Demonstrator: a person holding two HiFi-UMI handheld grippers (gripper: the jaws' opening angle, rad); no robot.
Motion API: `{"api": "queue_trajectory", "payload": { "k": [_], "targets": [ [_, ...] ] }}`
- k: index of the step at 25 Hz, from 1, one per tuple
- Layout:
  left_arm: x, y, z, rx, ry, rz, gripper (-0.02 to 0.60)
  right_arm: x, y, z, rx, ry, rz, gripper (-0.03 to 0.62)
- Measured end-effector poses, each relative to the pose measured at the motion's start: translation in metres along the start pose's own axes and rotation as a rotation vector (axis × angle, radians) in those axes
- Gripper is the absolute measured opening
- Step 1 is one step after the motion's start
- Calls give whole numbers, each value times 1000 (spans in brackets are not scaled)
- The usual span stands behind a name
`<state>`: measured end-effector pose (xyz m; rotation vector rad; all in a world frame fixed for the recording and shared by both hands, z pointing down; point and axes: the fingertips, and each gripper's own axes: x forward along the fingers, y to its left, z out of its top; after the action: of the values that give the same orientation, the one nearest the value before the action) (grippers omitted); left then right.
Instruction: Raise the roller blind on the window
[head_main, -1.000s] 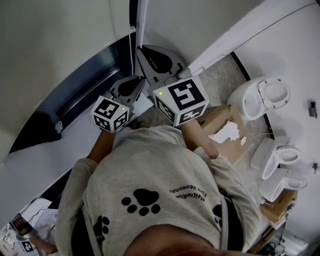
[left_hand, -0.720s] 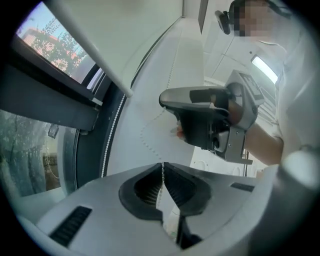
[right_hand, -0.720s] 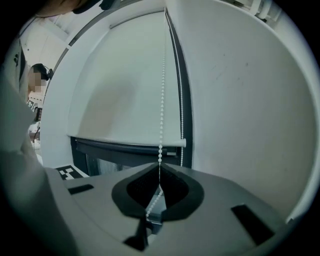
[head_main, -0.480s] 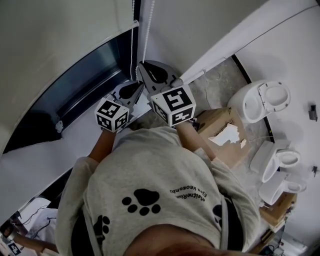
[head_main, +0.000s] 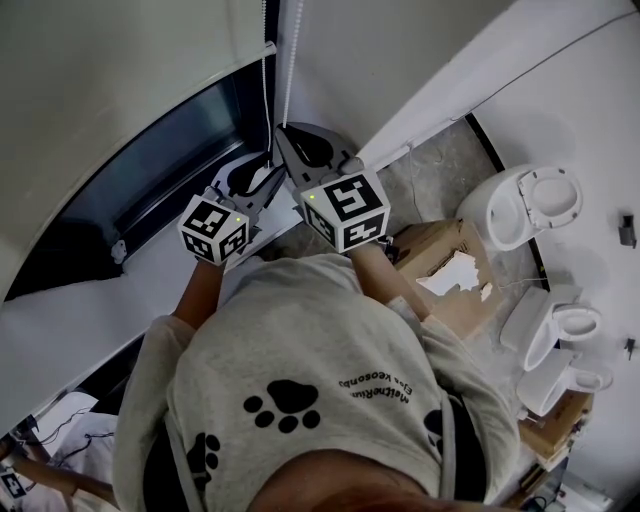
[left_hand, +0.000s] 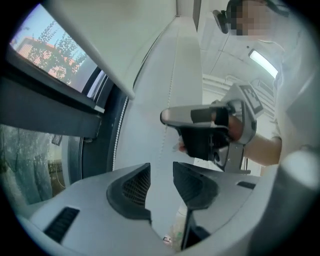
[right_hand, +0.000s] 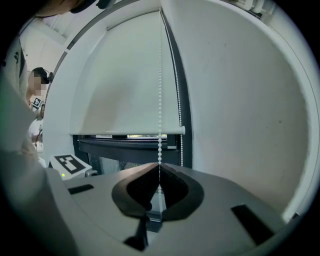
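The pale roller blind (right_hand: 125, 85) hangs partly down over the window (head_main: 170, 175), its bottom bar (right_hand: 127, 131) just above my grippers. A white bead chain (right_hand: 160, 100) drops in front of it, with a second strand (right_hand: 178, 100) beside the frame. My right gripper (right_hand: 159, 175) is shut on the chain; in the head view it (head_main: 282, 132) sits higher than the left one. The jaws of my left gripper (left_hand: 161, 180) have just been opening and stand apart, with the chain (left_hand: 163, 142) running down between them untouched. The left gripper view also shows the right gripper (left_hand: 210, 135).
A white windowsill (head_main: 90, 310) runs below the window. On the floor to the right stand a torn cardboard box (head_main: 440, 250) and white toilets (head_main: 525, 205) (head_main: 560, 320). My grey sweatshirt fills the lower head view. Another person stands at the left (right_hand: 35, 100).
The right gripper has come down along the window with the chain in its jaws. The left gripper's jaws have opened off the chain and it has shifted slightly left.
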<state>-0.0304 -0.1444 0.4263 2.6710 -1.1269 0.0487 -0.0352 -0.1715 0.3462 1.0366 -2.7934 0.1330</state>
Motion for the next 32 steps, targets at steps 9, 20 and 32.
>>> {"api": "queue_trajectory", "payload": {
  "k": [9,20,32],
  "targets": [
    [-27,-11,107,78,-166,14,135,-8,1,2,-18,-24,10,9],
    [-12,-28,138,131,-188,-7,132,-4,0,-46,-53,38,23,9],
    [-4,-34,160,185,-167,-14,123,-4,9,-74,-38,79,21,9]
  ]
}}
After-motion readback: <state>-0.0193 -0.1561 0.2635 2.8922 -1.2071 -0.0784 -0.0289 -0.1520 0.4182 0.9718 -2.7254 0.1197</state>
